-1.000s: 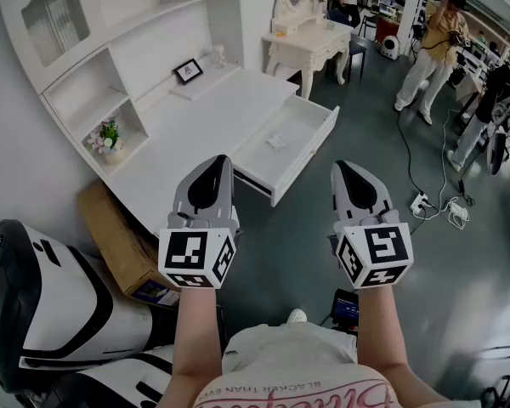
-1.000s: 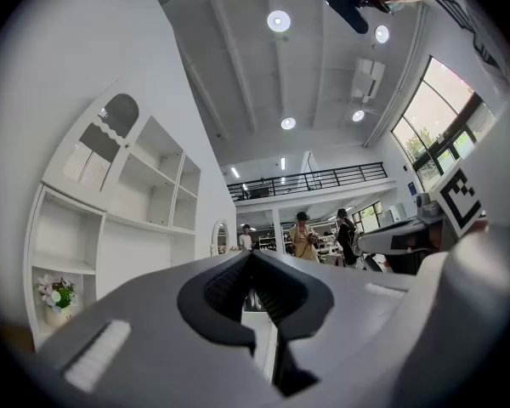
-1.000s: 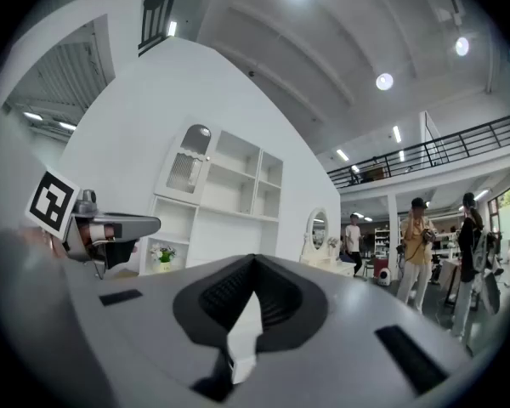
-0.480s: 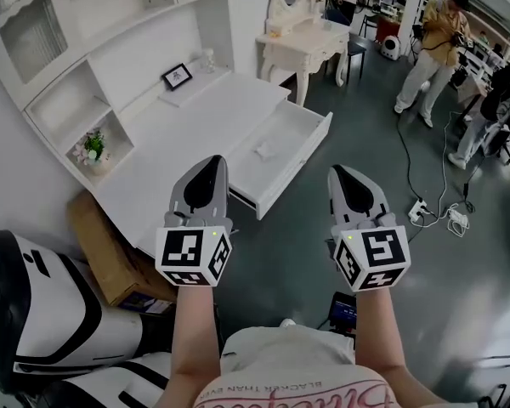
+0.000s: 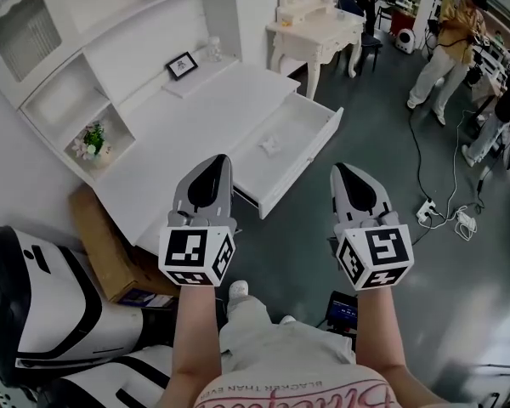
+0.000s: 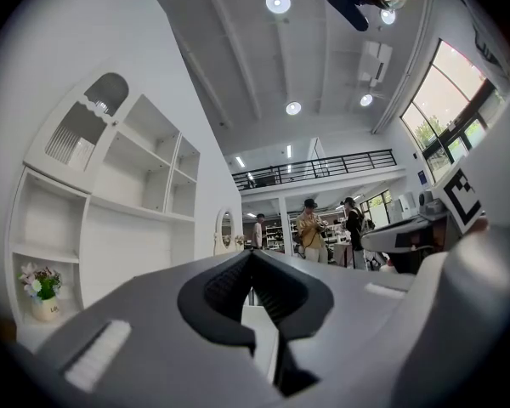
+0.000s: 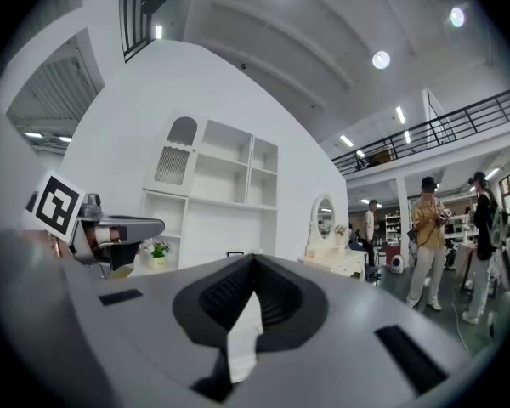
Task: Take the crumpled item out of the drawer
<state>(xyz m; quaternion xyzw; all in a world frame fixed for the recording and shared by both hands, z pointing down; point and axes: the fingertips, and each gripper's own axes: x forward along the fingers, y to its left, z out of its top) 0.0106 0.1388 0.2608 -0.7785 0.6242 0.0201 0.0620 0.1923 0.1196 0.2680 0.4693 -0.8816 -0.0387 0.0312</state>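
Jaws of left gripper point(image 5: 218, 161) and right gripper point(image 5: 341, 170) are pressed together and empty, probably carried side by side for the approach. Crumpled item point(image 5: 270, 145) lies in the open drawer point(image 5: 306, 161), ahead between both tips, well apart.

Looked like a big open hall staged as a mock room, not a real home. Ahead of the left gripper point(image 5: 217, 160) stood a white desk point(image 5: 195, 117) with a shelf hutch point(image 5: 76, 83), and a vanity table point(image 5: 319, 32) stood past it, all on a bare grey floor point(image 5: 382, 134). Beyond the right gripper point(image 5: 340, 168) were a power strip point(image 5: 425, 211), loose cables point(image 5: 464, 221) and people point(image 5: 446, 49) standing around. Overhead were round ceiling lights point(image 6: 278, 2) and a mezzanine railing point(image 6: 314, 170).
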